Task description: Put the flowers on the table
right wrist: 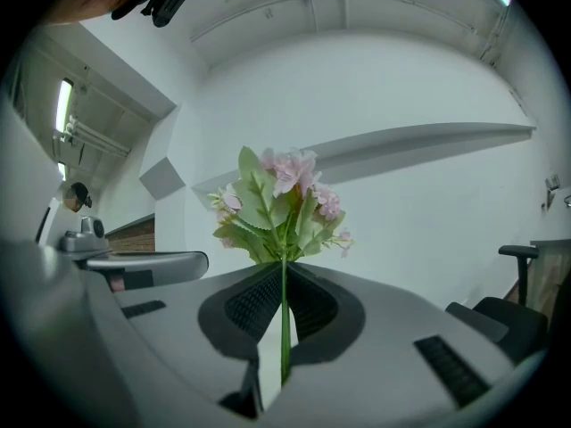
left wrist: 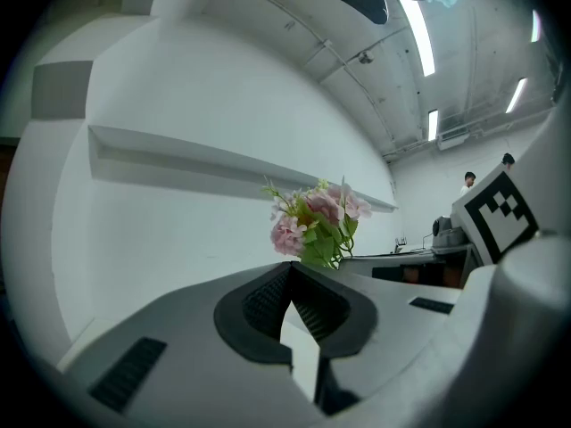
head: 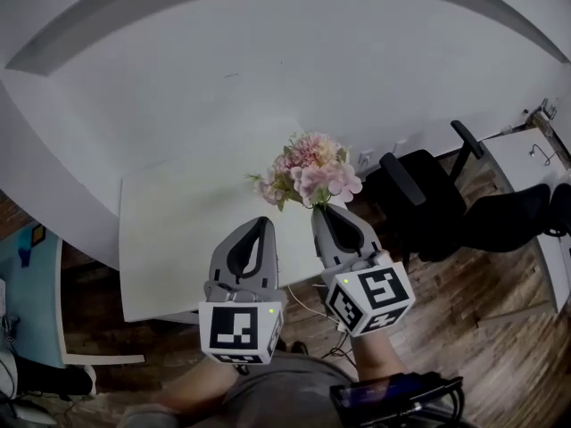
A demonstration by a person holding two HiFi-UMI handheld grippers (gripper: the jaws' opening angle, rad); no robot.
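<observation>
The flowers [right wrist: 278,205], a pink bunch with green leaves, are up in the air and not yet set down. The heads stand just past the tips of the right hand-held gripper [head: 322,210], and one thin stem [right wrist: 285,328] runs back between its jaws. That hand-held gripper is clenched on the stem, pinching it below the leaves, probably so the blooms don't get crushed and the bunch rides upright. The stem looks thin, so the bunch could swivel in the pinch. The left hand-held gripper [head: 262,225] sits just beside the right one, on its left, with jaws closed tip to tip and nothing between them. It touches neither stem nor blooms; in its own view the flowers show ahead and a little right of its tips. It looks idle, just kept alongside. The white worktop [head: 169,239] lies below and ahead of both hand-held grippers, and in the head view the blooms sit over its right part. How high the stem end hangs above the surface can't be told. The bunch is at the worktop with the set-down not yet done: next comes lowering it and letting go of the stem. With no vase in view, it will likely end up lying on its side. A black office chair [head: 419,199] stands to the right of the right hand-held gripper, off the worktop, on the wood floor [head: 473,328].
</observation>
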